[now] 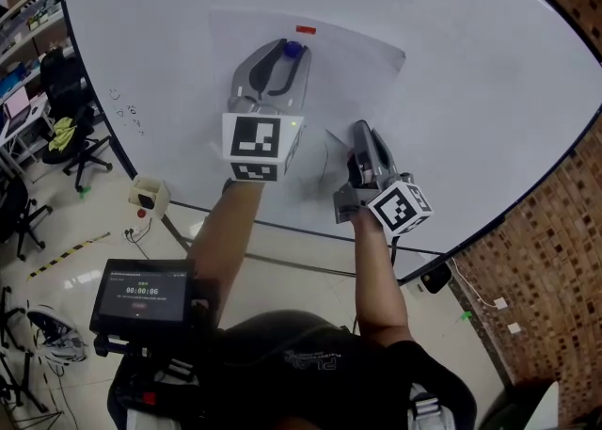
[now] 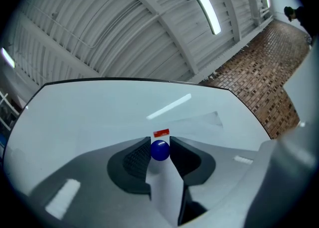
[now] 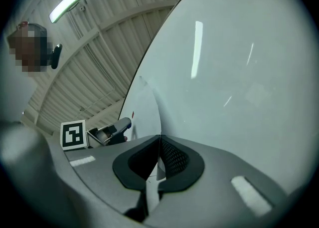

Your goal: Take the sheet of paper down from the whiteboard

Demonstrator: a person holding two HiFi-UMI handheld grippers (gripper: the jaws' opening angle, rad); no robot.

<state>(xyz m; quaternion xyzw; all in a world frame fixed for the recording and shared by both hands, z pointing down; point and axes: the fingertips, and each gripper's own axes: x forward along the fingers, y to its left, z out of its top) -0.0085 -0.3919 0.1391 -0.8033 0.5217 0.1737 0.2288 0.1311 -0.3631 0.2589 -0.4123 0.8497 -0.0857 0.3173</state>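
A white sheet of paper [image 1: 353, 61] lies flat on the whiteboard [image 1: 470, 89], with a small red magnet [image 1: 306, 30] at its top edge. Just below that sits a blue ball magnet [image 1: 293, 49]. My left gripper [image 1: 287, 54] is shut on it, and in the left gripper view the blue ball [image 2: 159, 150] fills the gap between the fingertips, under the red magnet [image 2: 161, 133]. My right gripper [image 1: 360, 129] is shut on the sheet's lower edge, which curls off the board. In the right gripper view the paper [image 3: 144, 112] runs between the closed jaws [image 3: 159, 139].
The board's dark lower edge [image 1: 282, 226] runs just beneath both hands. A brick wall [image 1: 555, 230] stands at the right. On the floor at the left are office chairs [image 1: 71, 136] and a small white box [image 1: 149, 195]. A screen [image 1: 141, 296] hangs at the person's chest.
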